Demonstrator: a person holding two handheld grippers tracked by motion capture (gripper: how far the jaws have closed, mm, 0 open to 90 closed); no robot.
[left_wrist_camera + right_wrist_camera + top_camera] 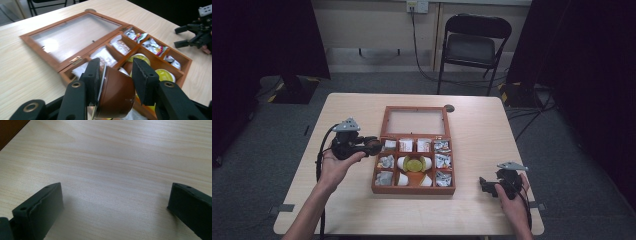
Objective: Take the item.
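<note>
The left gripper (116, 80) is clamped on a brown capsule (115, 96), one jaw against its foil-lidded flat end and the other against its rounded side. In the left gripper view the capsule lies on its side between the jaws, its axis running across from jaw to jaw, the silver rim turned toward the jaw at the left of that view and the domed bottom toward the one at the right. It hangs above the near left edge of the wooden box (186, 67), clear of the compartments.

From the high view the left gripper (371, 146) sits just beside the box's left wall (376, 172), level with the upper row of compartments, and the capsule itself is too small and dark to make out there. That view does show the box whole: its glass lid (415, 121) laid open flat toward the far side of the table (357, 210), packets (442, 146) in the outer compartments, pale pods (426, 164) in the middle.

The right gripper (487, 186) rests near the right front corner of the table, well apart from the box. In the right gripper view its jaws stand wide apart over bare wood with nothing between them.
</note>
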